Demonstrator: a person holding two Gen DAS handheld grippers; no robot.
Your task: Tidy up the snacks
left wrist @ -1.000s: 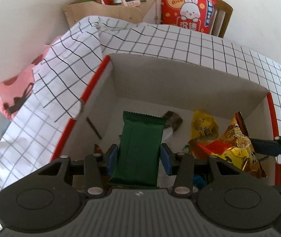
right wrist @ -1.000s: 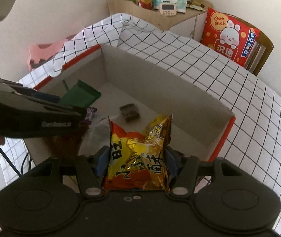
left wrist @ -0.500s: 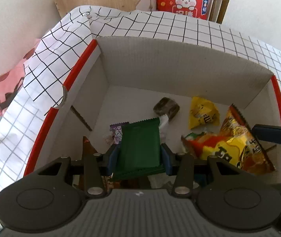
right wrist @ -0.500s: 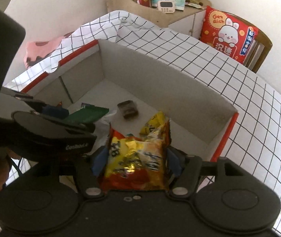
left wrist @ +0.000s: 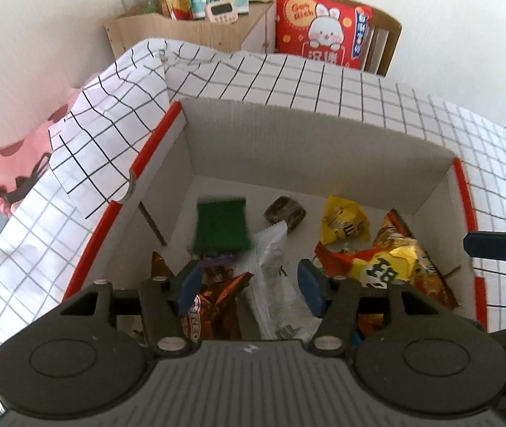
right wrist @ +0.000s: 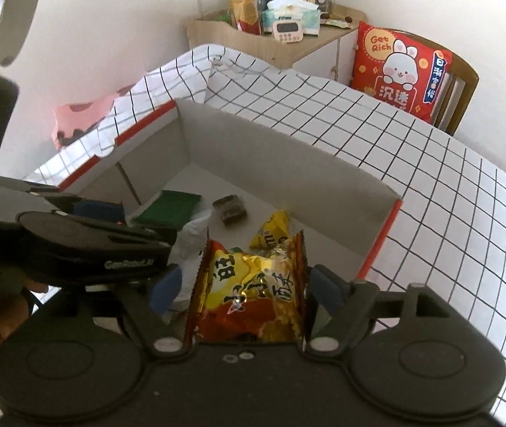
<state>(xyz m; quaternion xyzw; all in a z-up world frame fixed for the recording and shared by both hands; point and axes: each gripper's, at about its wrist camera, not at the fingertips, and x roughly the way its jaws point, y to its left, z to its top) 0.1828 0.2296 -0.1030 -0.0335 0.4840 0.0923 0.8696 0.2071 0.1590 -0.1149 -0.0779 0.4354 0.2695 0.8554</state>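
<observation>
The cardboard box (left wrist: pixel 310 131), white-walled with red edges, stood on a black-gridded white cloth (left wrist: pixel 377 96), and everything here is placed against that box. Inside it, toward its left wall, lay the green packet (left wrist: pixel 221 226), flat, dark green with a serrated top edge and blurred in the left wrist view. It sat clear of the left gripper (left wrist: pixel 251 284), whose blue-padded jaws were opening over the box with nothing pressed between them; a white wrapper (left wrist: pixel 270 249) and a brown glossy snack pack (left wrist: pixel 214 299) lay on the box floor below that gap. Near the box's far wall rested a small dark brown wrapped sweet (left wrist: pixel 285 210), and just right of it a yellow pouch (left wrist: pixel 343 222).

Toward the box's right wall was the orange and yellow crisp bag (right wrist: pixel 253 291), shiny foil with large dark characters, a red lower band and zigzag side seams. It stood between the pads of the right gripper (right wrist: pixel 242 288), whose jaws were opening; a gap showed on each side of the bag, so the pads no longer pressed it. In the left wrist view the same bag (left wrist: pixel 388 267) lay inside the box by its right wall, with one blue finger of the right gripper above that wall's rim.
</observation>
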